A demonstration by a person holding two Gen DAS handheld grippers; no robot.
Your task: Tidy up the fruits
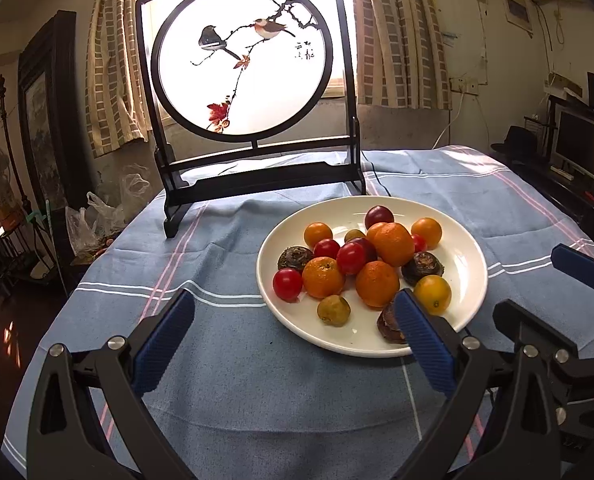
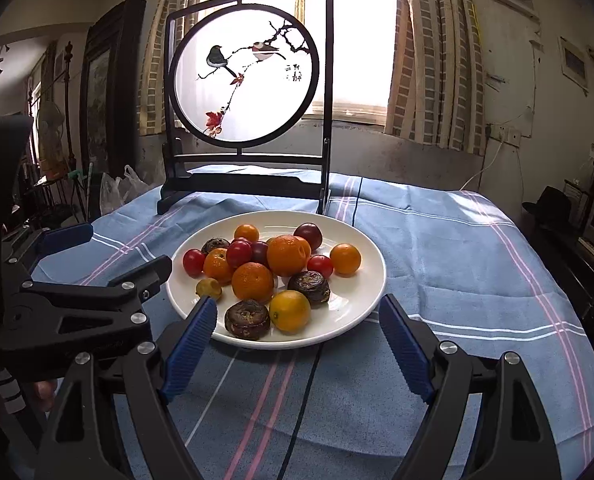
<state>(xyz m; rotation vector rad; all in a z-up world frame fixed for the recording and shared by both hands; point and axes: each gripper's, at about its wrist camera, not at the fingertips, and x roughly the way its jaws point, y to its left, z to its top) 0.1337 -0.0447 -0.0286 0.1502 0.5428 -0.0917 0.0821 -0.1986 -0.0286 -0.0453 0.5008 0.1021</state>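
Fruits (image 2: pixel 281 276) are sitting straight ahead of my right tongs (image 2: pixel 297 320), nearer than my left tongs (image 1: pixel 293 320). Both tongs are gaping wide and gripping nothing.

A bright window (image 2: pixel 349 36) fills the far wall, its light washing out the glass. Brick-patterned curtains (image 2: pixel 437 52) hang on both sides of it. In front stands a dark-framed screen (image 1: pixel 241 64) painted with two birds on a branch, resting on the table (image 2: pixel 477 264), which is covered by a blue cloth with white and pink stripes. On the left wall leans a large dark picture frame (image 1: pixel 45 112), with plastic bags (image 1: pixel 97 220) near its foot. To the right a monitor (image 1: pixel 583 140) sits on a dark stand, a black hat (image 1: pixel 515 142) beside it. A white cable (image 2: pixel 487 166) runs from a wall socket.
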